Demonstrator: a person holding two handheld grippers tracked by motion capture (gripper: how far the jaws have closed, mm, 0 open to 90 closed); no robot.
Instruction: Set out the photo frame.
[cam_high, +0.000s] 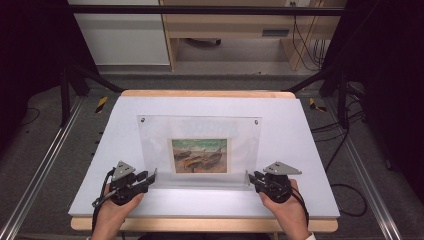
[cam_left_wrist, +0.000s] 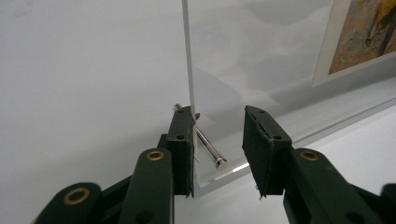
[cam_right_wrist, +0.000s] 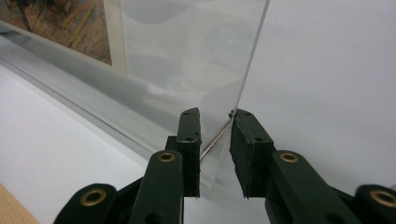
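We see a clear acrylic frame (cam_high: 200, 150) standing upright near the middle of the surface, a small print of beached boats (cam_high: 199, 156) sandwiched in its lower centre. Its long axis runs left to right, so its two near bottom corners face one gripper each. The left gripper (cam_high: 150, 176) sits at the lower left corner and the right gripper (cam_high: 251, 179) at the lower right corner, each about equally close to its own end.

In the left gripper view the panel edge (cam_left_wrist: 189, 70) rises straight up between the fingers (cam_left_wrist: 181, 140). One finger lies against the panel face beside a small metal standoff pin (cam_left_wrist: 208, 145), while the other stands clear, so we judge these fingers spread and not yet clamping. In the right gripper view the panel edge (cam_right_wrist: 252, 60) also passes between the fingers (cam_right_wrist: 189, 140), with a thin metal pin (cam_right_wrist: 215, 140) in the gap. They are closer together, yet we cannot tell whether both press the acrylic.

We judge that any coming move turns on both sets of fingers closing across the panel's thickness at the two corners at once, because a lift from one end alone would tip the long sheet.

The white surface (cam_high: 300, 150) is bare around the frame and rests on a wooden table (cam_high: 200, 224). Beyond it lie grey floor, dark metal rails (cam_high: 35, 175), loose cables (cam_high: 345, 195) and pale cabinets (cam_high: 125, 35) at the far wall.
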